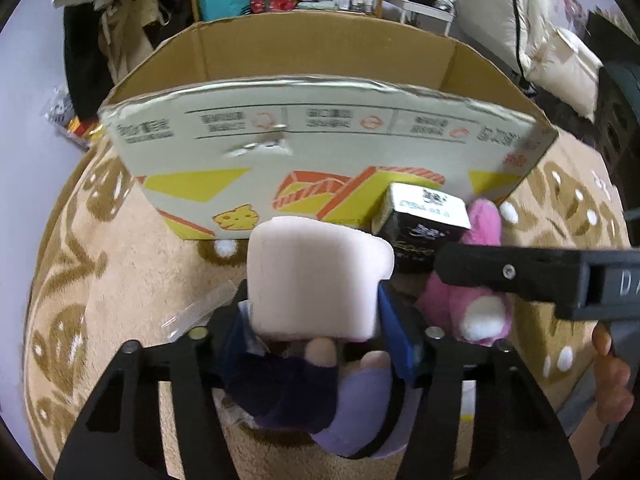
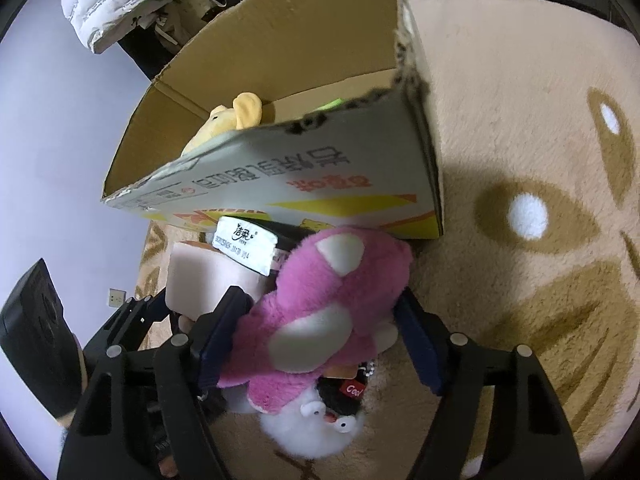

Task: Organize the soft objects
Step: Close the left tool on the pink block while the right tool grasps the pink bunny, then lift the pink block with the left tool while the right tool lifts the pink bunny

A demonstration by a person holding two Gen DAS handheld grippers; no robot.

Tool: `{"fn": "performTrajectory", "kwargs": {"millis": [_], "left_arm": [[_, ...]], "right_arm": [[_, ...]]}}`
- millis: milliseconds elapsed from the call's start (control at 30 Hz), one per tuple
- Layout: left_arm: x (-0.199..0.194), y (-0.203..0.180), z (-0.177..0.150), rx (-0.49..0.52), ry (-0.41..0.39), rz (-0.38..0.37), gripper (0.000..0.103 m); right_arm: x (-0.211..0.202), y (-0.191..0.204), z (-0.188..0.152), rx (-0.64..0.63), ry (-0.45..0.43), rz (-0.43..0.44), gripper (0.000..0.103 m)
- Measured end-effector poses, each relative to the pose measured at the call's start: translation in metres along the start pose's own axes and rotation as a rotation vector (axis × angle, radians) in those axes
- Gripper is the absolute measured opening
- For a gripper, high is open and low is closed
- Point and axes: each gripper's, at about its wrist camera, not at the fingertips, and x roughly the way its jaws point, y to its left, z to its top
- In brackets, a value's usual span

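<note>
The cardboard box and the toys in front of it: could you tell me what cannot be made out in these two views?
- Cardboard box contents: left wrist view, hidden by its near wall.
- Yellow plush: right wrist view, mostly behind the box wall.
- White plush: right wrist view, covered by the pink plush.
- Purple plush: left wrist view, covered by the pale foam block.

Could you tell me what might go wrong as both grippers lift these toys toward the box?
1. The left gripper holds the pale plush block only at its base, so it might tip out.
2. The pink plush bulges past the right gripper and could snag the tissue pack.
3. The cardboard box wall stands close ahead; a low lift may hit it.
</note>
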Motion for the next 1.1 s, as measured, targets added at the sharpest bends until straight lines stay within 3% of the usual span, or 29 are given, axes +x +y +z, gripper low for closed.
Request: {"fn": "performTrajectory", "kwargs": {"millis": [367, 400, 433, 700, 833, 1100], "left_arm": [[-0.026, 0.007, -0.004, -0.023, -0.061, 0.030, 0.043], [-0.031, 0.007, -0.004, -0.022, -0.076, 0.032, 0.043], [-0.035, 0.007, -0.005, -0.019, -0.087, 0.038, 0.042], [-0.059, 0.007, -0.007, -0.029, -0.149, 0.070, 0.042], [-0.069, 0.012, -0.009, -0.056, -0.179, 0.067, 0.043], [-0.061, 0.013, -0.008, -0.079, -0.156, 0.021, 0.046]], "right_arm": [[-0.031, 0.007, -0.014, -0.014, -0.139, -0.074, 0.077], [-0.035, 0.007, -0.014, -0.012, -0.152, -0.077, 0.071], [-0.038, 0.008, -0.015, -0.018, -0.167, -0.077, 0.056], [-0.029, 0.003, -0.014, 0.002, -0.145, -0.073, 0.055], [-0.037, 0.016, -0.018, -0.068, -0.211, -0.146, 0.055], [-0.041, 0.032, -0.024, -0.146, -0.239, -0.192, 0.055]]}}
